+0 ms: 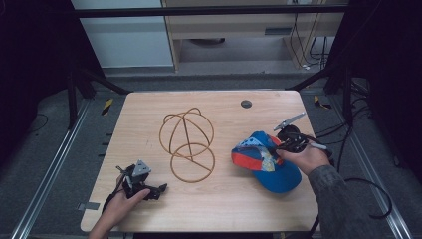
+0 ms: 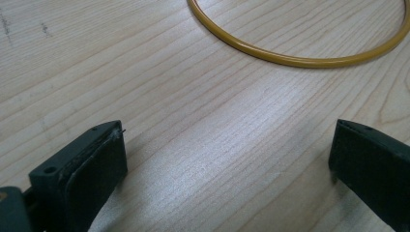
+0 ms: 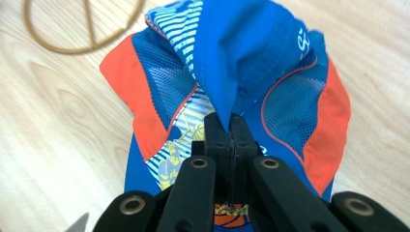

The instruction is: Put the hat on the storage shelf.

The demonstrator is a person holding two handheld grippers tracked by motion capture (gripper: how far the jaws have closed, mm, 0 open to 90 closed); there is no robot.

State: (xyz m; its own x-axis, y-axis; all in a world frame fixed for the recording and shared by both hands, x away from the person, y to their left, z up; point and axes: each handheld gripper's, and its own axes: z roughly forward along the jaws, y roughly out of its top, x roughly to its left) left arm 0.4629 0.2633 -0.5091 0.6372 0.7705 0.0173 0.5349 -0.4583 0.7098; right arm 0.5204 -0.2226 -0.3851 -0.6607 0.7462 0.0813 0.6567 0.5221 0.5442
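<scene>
Right hand-held gripper (image 3: 228,126) has its two black jaws pressed together on a pinched ridge of cloth at the crown of the blue baseball cap with orange mesh panels and a striped printed front (image 3: 251,72), so the fabric stands up between the pads while the rest of the cap hangs below them. Seen from the high view, that cap (image 1: 271,167) sits at the right side of the pale wooden surface (image 1: 219,204), directly under the right hand (image 1: 306,158), and looks to be only partly resting on the wood. To its left, near the middle of the surface, stands the golden-brown wire stand made of crossed hoops over a round base ring (image 1: 188,144), close beside the cap's brim but apart from it. The move ahead appears to turn on this: the stand lies leftward of the held cap, its dome rising upright from the ring, so the cap would need to be lifted above the dome and carried across. The right hand is clearly the nearer one to both. Left hand-held gripper (image 2: 227,164) rests low at the front left with its jaws wide apart and nothing between them, the base ring (image 2: 300,60) just ahead of it.
</scene>
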